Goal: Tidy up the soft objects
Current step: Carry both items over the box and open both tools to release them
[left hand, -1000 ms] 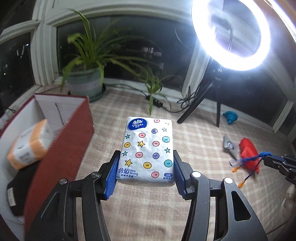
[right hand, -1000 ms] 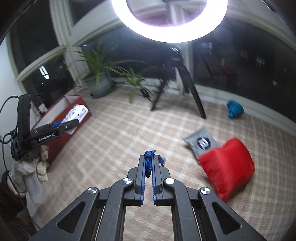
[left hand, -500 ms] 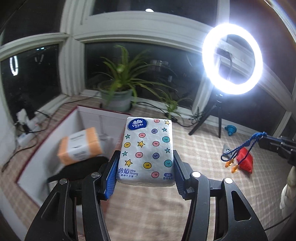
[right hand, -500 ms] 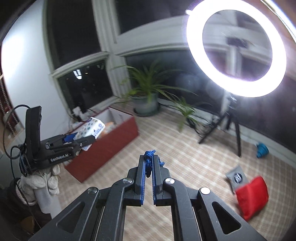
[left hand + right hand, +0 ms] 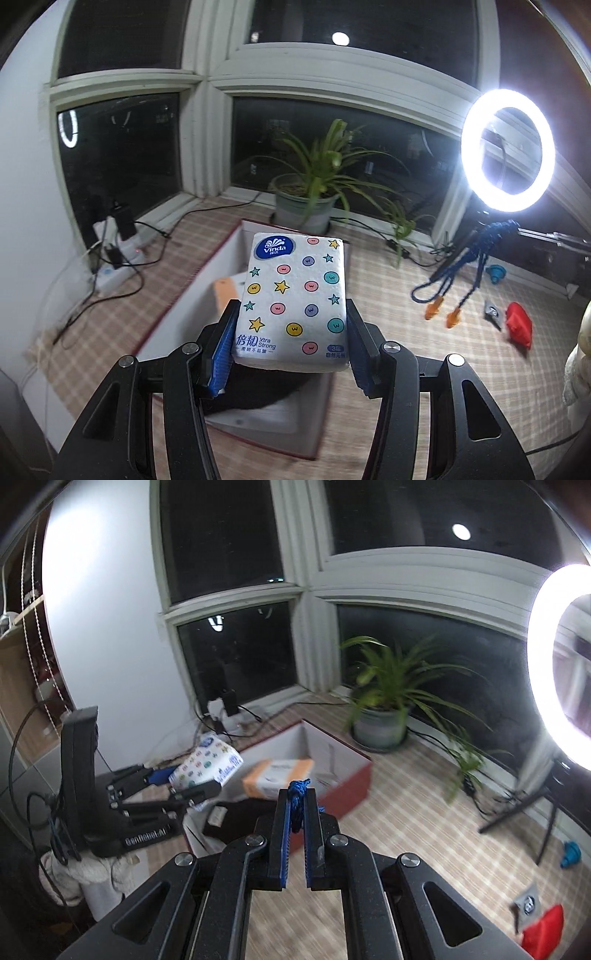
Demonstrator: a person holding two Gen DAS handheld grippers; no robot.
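- Dark windows (image 5: 122, 155) in white frames ahead of the claw.
- Potted plant (image 5: 314, 184) on the checked floor mat (image 5: 424, 369) straight ahead.
- Lit ring light (image 5: 508, 149) to the right.
- White wall (image 5: 103, 609) to the left.

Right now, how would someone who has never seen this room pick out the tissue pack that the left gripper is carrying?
Find the potted plant by the dark windows; just in front of it an open red box sits on the checked mat. Above that box the left gripper clamps the tissue pack: white with coloured dots and stars, unlike the orange pack lying inside.
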